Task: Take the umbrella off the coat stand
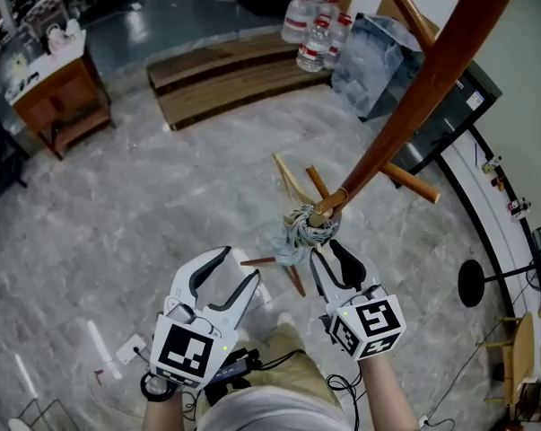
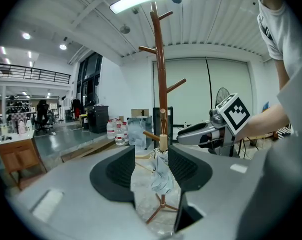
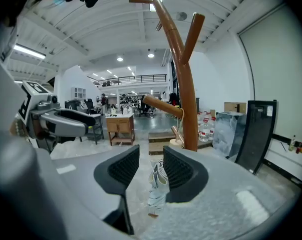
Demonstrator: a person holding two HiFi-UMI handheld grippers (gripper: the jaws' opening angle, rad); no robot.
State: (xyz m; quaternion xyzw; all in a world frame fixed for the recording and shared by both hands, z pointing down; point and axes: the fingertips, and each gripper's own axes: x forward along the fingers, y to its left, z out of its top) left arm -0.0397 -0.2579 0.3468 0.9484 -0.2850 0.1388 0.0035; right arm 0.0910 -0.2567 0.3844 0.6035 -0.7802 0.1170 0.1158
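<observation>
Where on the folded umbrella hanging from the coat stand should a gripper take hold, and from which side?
Probably the bundled fabric of the umbrella just below its pale handle, approached level from the person's side, where the right gripper faces it. It hangs upright beside the coat stand, so its slim bundle should fit open jaws.

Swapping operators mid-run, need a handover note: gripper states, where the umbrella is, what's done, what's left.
Left gripper: jaws apart, empty, a little short of the umbrella.
Right gripper: jaws apart, tips right beside the umbrella, not gripping it.
Umbrella: folded, hanging from a low peg on the coat stand.
Done: approach only; nothing grasped.
Left: close on the umbrella, probably with the right gripper as the nearer one, lift it off the peg and carry it clear of the stand.
</observation>
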